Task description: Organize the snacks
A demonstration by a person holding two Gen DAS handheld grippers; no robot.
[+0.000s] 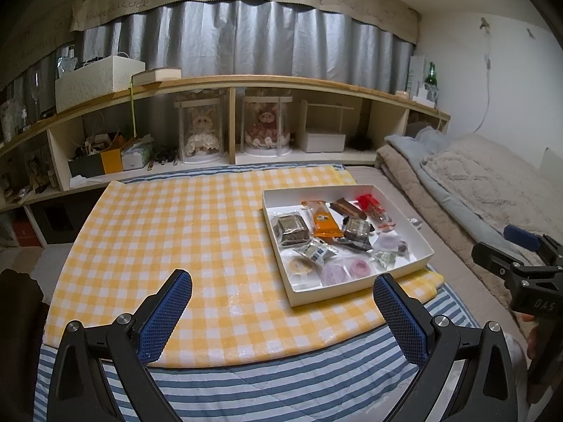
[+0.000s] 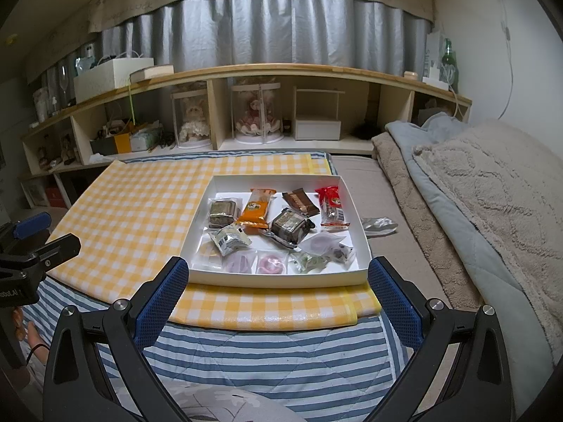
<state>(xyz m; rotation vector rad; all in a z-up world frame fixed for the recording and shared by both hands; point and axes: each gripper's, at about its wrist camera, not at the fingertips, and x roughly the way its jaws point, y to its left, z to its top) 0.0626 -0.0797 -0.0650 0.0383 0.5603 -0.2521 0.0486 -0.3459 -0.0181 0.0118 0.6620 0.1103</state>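
Snacks [image 2: 281, 227] in white box [image 2: 281, 276] | ahead of right tool [image 2: 278, 281], right of left tool [image 1: 283, 292] | both spread apart, empty

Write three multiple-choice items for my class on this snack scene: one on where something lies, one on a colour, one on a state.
1. Where does the silver wrapper lie?
A. inside the white box
B. outside the white box, on the beige mat to its right
C. on the shelf

2. What colour is the checked cloth under the box?
A. yellow and white
B. red and white
C. green and black

3. How do both claws stand?
A. shut on a snack
B. open, holding nothing
C. shut, empty

Answers:
1 B, it rests past the white box wall.
2 A, the checks show it.
3 B, the left claw and right claw are spread with nothing between.
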